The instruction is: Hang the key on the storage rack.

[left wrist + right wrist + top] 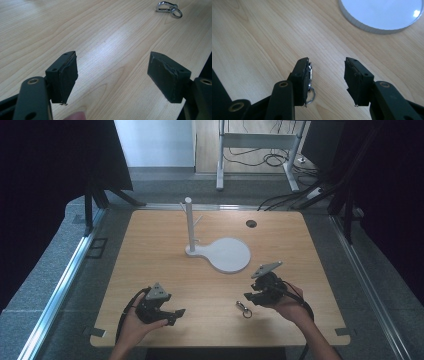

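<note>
The wooden tabletop (150, 250) carries a white stand (220, 252) at its middle: a round flat base with an upright post (189, 222) at the base's left end, short pegs branching from it. A small dark hole (251, 223) sits far right of the post. The left gripper (172, 315) is at the near left, its jaws wide apart over bare wood. The right gripper (251, 296) is at the near right, jaws apart, nothing between them. A metal clip (244, 309) with a ring lies just beside the right gripper, partly hidden behind one jaw in the right gripper view (311, 82).
</note>
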`<state>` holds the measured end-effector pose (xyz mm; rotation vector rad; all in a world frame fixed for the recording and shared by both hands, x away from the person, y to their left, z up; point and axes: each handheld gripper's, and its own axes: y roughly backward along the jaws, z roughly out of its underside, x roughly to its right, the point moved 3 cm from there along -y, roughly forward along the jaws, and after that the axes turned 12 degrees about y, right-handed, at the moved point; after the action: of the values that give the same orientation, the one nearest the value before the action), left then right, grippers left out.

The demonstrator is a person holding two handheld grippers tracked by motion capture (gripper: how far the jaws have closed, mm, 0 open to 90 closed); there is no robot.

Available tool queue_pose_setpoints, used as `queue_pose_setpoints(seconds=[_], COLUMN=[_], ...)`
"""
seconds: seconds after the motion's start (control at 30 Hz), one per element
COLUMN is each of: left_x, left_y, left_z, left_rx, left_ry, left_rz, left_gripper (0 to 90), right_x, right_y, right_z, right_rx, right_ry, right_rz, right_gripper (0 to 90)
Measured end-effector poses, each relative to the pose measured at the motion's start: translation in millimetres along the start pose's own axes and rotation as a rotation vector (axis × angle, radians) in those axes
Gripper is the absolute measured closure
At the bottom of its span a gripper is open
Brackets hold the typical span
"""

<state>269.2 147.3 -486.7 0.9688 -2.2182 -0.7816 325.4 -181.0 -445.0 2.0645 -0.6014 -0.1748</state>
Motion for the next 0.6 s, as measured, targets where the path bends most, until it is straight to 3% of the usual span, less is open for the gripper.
queue_pose_setpoints(seconds=[0.33, 0.6], left_x=[-1.5, -1.9], left_y=[0.2, -1.3], left_z=[0.5, 1.0], left_rx=[-0.005, -0.011], left_ry=[0.000, -0.002], left_rz=[0.002, 0.002], left_gripper=[24.6, 24.6], right_x=[-6.5, -9.8], right_y=[-18.7, -33.8], right_z=[-4.3, 0.7], right_rx=[-0.082, -0.138], right_ry=[0.030, 0.028], right_rz=[-0.044, -0.075], right_gripper=[56.4, 61.0])
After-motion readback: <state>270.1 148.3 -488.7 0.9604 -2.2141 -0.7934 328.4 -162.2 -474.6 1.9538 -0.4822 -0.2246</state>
